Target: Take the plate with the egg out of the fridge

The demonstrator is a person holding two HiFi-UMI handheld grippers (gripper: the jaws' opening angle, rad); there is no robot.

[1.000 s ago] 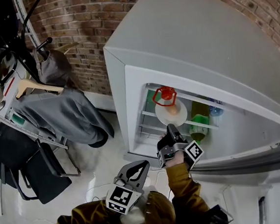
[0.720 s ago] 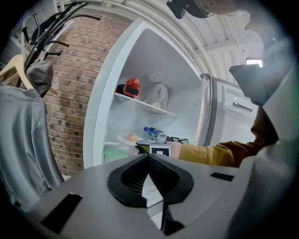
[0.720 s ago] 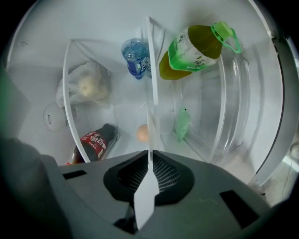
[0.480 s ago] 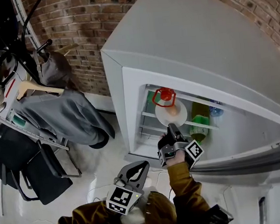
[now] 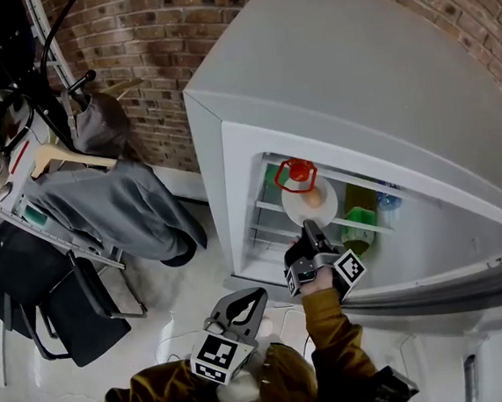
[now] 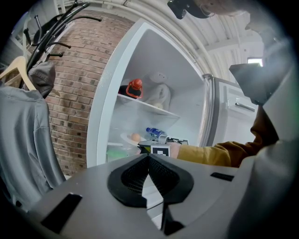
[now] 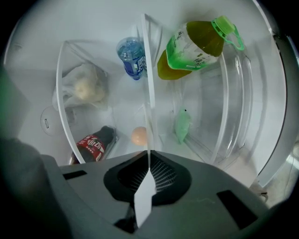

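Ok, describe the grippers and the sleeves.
The left gripper and the right gripper both have grey bodies and black ribbed jaw pads. Each carries a white cube with black square markers. The sleeves are mustard-brown.

A grey hoodie (image 5: 115, 209) hangs on a wooden hanger (image 5: 63, 157) before the brick wall (image 5: 156, 37).
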